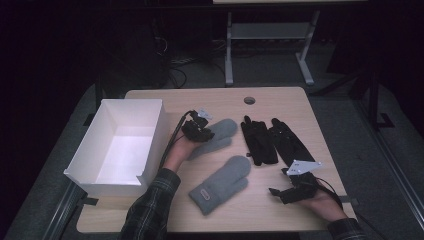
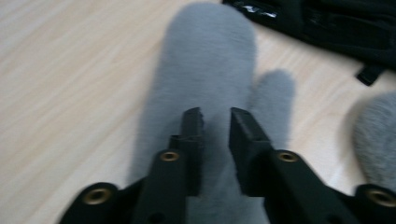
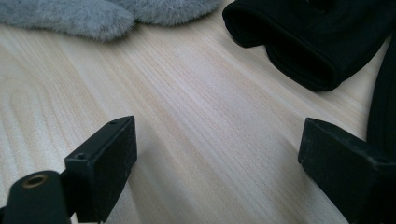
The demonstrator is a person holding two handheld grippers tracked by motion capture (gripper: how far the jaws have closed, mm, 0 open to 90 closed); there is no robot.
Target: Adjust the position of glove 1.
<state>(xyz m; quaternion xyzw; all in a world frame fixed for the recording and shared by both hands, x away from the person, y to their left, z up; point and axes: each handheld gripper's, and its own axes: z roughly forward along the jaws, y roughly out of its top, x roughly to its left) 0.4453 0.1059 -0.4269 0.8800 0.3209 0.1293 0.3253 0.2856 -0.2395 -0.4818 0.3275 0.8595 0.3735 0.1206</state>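
Much of the room above the desk (image 1: 150, 210) is too dark to read, and your sleeves are cut off at the bottom edge of the high view. In the left gripper view the picture is soft with blur, and the cuff end of the far grey mitten (image 2: 205, 70) is hidden behind your left tool (image 2: 215, 122); its thumb points toward the right of that frame. In the right gripper view the black gloves (image 3: 317, 32) are cropped at the upper right edge, and their fingers cannot be made out.

In the high view the far grey mitten (image 1: 220, 134) lies at the centre of the desk, and your left tool (image 1: 197, 131) sits over its lower left end, so the mitten stretches away toward the upper right. The tool's jaws stand slightly apart with a narrow gap, right above the fleece; the pads do not press on it, and whether the tips touch the fabric is unclear.

The second grey mitten (image 1: 220, 186) lies below it, near the front edge, apart from both tools. Your right tool (image 1: 277, 192) rests at the lower right of the high view, jaws spread wide with only bare wood between them. The black gloves (image 1: 270, 140) lie just above it, and the white box (image 1: 152, 145) stands at the left.
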